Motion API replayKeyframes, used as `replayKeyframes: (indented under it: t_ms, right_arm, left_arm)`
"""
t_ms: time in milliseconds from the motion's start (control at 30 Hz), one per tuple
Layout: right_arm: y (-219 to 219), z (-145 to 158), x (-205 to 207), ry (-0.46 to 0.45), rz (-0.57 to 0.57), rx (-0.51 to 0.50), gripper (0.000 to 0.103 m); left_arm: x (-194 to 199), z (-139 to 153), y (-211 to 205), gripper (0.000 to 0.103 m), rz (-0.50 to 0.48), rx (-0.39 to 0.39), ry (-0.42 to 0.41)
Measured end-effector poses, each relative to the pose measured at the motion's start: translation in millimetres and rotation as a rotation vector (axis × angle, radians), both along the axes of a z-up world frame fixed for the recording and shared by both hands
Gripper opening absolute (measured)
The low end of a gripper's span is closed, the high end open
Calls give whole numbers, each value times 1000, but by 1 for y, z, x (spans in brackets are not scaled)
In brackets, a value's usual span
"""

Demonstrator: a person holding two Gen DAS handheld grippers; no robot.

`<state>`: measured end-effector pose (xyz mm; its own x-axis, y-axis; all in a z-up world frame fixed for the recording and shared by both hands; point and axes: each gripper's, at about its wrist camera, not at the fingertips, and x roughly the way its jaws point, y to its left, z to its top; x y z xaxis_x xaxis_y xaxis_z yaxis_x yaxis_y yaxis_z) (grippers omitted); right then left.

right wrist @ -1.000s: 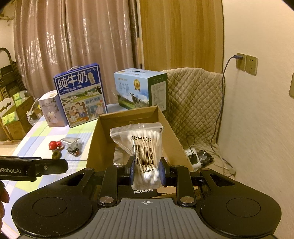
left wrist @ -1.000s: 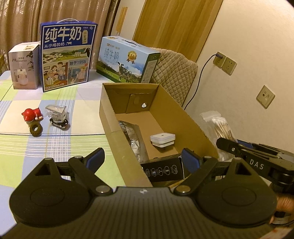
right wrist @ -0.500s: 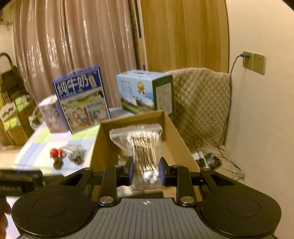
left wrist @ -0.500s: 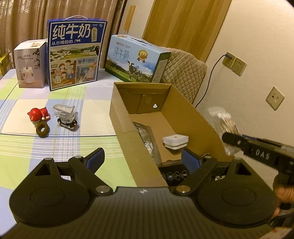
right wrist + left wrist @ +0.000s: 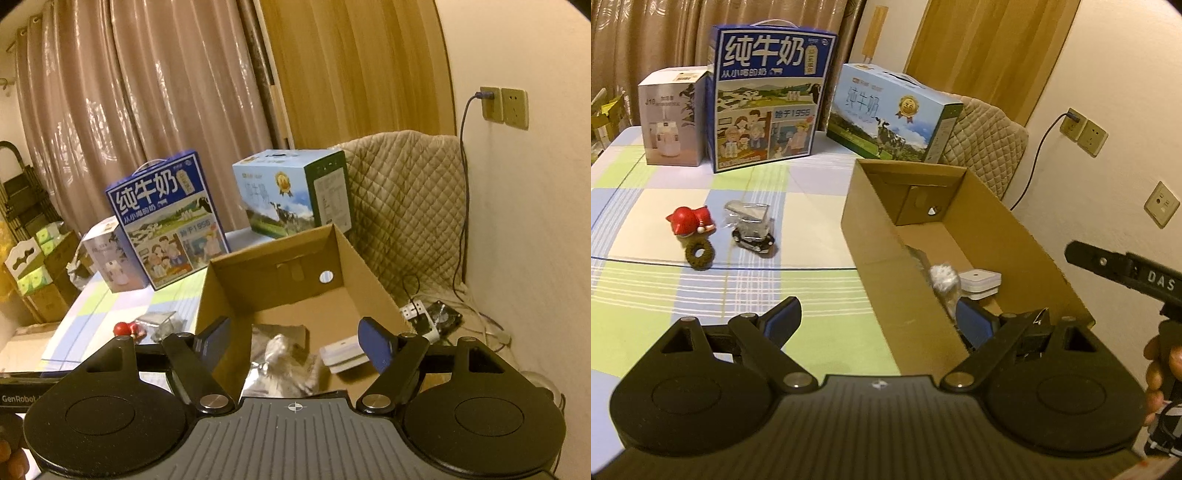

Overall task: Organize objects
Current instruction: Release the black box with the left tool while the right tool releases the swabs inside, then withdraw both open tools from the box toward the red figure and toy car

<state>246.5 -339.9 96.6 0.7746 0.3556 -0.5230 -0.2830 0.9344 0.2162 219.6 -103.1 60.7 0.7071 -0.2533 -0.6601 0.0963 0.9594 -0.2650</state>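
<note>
While your right gripper [image 5: 297, 345] hangs over the near end of the cardboard box [image 5: 1027, 236], its jaws have just been opening and now stand wide with nothing between the blue pads; a second ago they were pinched on the bag of cotton swabs, which stood upright in front of the camera. That bag [image 5: 284, 363] now lies low inside the box, crumpled, on the floor near the closest wall and just beside the white case [image 5: 341, 356]. In your left view it shows as a pale bunched end [image 5: 945, 277] against the box's left wall, touching or nearly touching the white case [image 5: 980, 284]; you cannot tell which.

Your left gripper [image 5: 881, 319] is spread wide as before and holds nothing. One finger sits over the checked tablecloth [image 5: 701, 295], the other over the inside of the box, so the near corner of the box falls between them without contact. Compared with a second ago, the box and the table things sit further right and lower in that view, and the black item that lay at the box's near end is hidden behind the finger.

On the cloth, well apart from the box, the red figure [image 5: 689, 219], the dark ring [image 5: 699, 254] touching it, and the wrapped toy car [image 5: 753, 230] lie where they were.
</note>
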Motion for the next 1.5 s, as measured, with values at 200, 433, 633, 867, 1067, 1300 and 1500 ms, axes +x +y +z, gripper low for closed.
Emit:
replayKeyframes:
  t_ms: [200, 433, 633, 867, 1067, 1300, 1500]
  right_arm:
    - [13, 17, -15, -24, 20, -9, 73]
    - [45, 38, -33, -64, 76, -10, 73]
    - [70, 46, -48, -74, 122, -25, 73]
    - [99, 50, -58, -82, 171, -37, 73]
    - [126, 45, -63, -80, 213, -44, 73]
    - [157, 28, -61, -59, 256, -58, 73]
    - [177, 8, -56, -40, 273, -63, 73]
  left_arm:
    - [-16, 8, 19, 88, 18, 17, -15]
    - [-37, 26, 47, 90, 56, 44, -44]
    - [-57, 40, 71, 93, 85, 63, -65]
    - [-78, 46, 95, 97, 103, 88, -79]
    - [-91, 42, 122, 102, 129, 173, -87]
    - [-89, 34, 163, 102, 182, 212, -68]
    - [-78, 20, 189, 102, 212, 190, -43]
